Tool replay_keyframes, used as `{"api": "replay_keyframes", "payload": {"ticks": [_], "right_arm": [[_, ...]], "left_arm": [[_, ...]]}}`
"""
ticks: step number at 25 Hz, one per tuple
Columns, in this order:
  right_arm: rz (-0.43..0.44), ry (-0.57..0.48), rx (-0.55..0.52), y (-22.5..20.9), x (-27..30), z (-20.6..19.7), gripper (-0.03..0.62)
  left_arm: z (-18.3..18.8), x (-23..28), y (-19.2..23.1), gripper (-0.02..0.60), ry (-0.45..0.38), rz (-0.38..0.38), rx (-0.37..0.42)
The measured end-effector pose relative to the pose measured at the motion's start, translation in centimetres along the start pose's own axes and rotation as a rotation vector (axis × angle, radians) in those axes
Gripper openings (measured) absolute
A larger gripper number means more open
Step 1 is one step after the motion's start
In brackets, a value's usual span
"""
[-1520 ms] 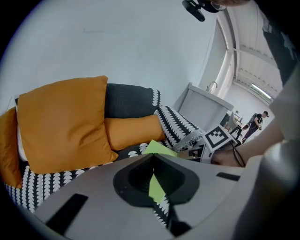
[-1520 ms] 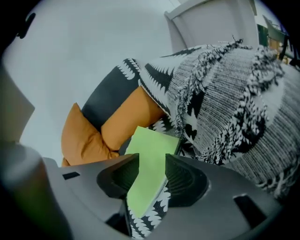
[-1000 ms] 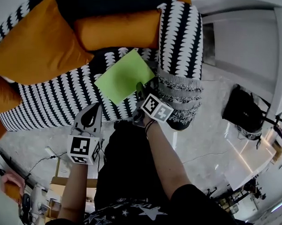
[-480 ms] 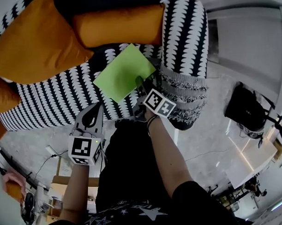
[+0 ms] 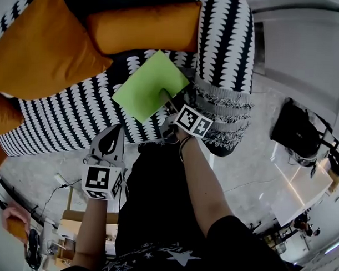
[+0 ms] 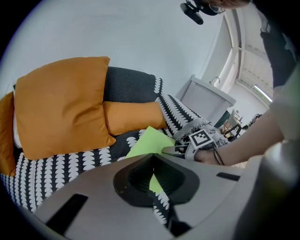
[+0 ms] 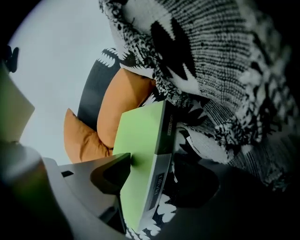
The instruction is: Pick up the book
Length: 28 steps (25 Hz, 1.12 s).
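Left gripper (image 6: 153, 155): my tongs meet tip to tip, with nothing between them.
Book (image 6: 149, 139): green, lying flat on the sofa (image 6: 61, 171), just past my tips.
Right gripper (image 6: 168, 150): its tongs have just been opening; I see one lying over the book's right edge.
Large cushion (image 6: 61, 105): orange, leaning on the backrest.
Bolster (image 6: 133, 117): orange, touching the large cushion.

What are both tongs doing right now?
Left tongs: closed, empty.
Right tongs: open, just widened, with the green book between them, not gripped.
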State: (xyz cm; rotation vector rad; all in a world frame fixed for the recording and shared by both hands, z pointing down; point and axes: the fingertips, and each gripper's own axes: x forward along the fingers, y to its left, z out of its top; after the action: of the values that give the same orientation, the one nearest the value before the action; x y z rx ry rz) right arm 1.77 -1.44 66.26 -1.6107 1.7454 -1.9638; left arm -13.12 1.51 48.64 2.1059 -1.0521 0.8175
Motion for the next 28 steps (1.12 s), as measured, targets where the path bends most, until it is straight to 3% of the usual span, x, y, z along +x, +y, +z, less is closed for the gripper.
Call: {"api": "replay_keyframes", "payload": {"ticks": [8, 16, 23, 28], "right_arm": [[0.028, -0.021, 0.050, 0.6, -1.2, 0.6, 0.262], [0.151, -0.061, 0.046, 3.9, -3.1, 1.0, 0.262], [0.175, -0.034, 0.067, 7.4, -2.3, 1.9, 0.248], [0.124, -0.015, 0.074, 6.7, -1.0, 1.1, 0.239]], "left_arm": [[0.0, 0.1, -0.4, 0.005, 0.008, -0.014, -0.010], [0.0, 0.2, -0.2, 0.004, -0.014, -0.006, -0.012], [1.1, -0.9, 0.6, 0.005, -0.029, -0.016, 0.000], [0.1, -1.1, 0.8, 0.005, -0.031, -0.004, -0.016]]}}
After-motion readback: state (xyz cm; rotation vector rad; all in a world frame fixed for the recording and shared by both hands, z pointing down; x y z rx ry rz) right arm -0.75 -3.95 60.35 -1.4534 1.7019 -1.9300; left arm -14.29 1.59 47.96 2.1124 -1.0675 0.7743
